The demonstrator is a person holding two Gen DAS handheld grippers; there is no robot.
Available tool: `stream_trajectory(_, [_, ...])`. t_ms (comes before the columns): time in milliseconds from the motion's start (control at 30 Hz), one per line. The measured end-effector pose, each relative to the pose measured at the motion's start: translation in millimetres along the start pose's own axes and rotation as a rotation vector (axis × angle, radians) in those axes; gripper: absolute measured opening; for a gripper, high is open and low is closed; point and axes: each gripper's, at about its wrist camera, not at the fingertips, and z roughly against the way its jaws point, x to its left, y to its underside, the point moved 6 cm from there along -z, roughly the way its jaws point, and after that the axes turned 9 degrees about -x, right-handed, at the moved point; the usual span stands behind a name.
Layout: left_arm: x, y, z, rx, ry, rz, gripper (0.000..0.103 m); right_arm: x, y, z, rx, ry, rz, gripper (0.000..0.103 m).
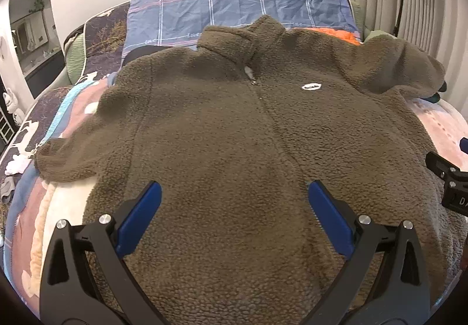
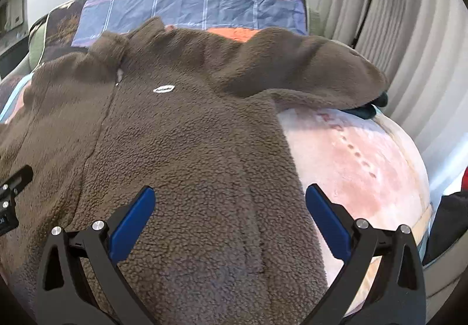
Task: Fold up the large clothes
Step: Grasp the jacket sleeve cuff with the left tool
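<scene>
The fleece jacket (image 1: 234,126) lies front-up and unfolded on the bed (image 2: 365,167), sleeves spread. Left gripper (image 1: 234,209) and right gripper (image 2: 229,213) hover above its lower half, jaws apart and empty. Folding appears not yet begun; the next move likely calls for gripping a sleeve or side edge.

Both wrist cameras sit low over the hem end of the fleece (image 1: 234,126), looking along it toward the collar and the plaid pillow (image 1: 234,8). The left view is centred on the fleece; the right view (image 2: 181,131) sits nearer its right edge. Both share the chest logo (image 1: 311,86).
</scene>
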Motion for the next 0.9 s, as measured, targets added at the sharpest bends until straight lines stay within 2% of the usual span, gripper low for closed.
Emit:
stream_trajectory(200, [-4,1,-1,0.005,0.015,-0.003,0.101,-16,5,2,-0.009,0.01,-0.062,0.102])
stream_trajectory(367, [0,-1,-1,-0.001,0.009,0.012,0.101,-11,-7,4,-0.058,-0.028,-0.07,0.102])
stream_trajectory(533, [28,-4,1,-0.005,-0.05,0.07,0.101,26,-33,5,-0.123,-0.134,-0.023,0.102])
stream_trajectory(733, [77,1,7,-0.004,-0.145,0.161,0.101,99,-50,-3,-0.066,-0.306,0.05,0.102])
stream_trajectory(900, [118,7,11,-0.009,-0.216,0.216,0.101,137,-52,-8,-0.042,-0.357,0.092,0.102])
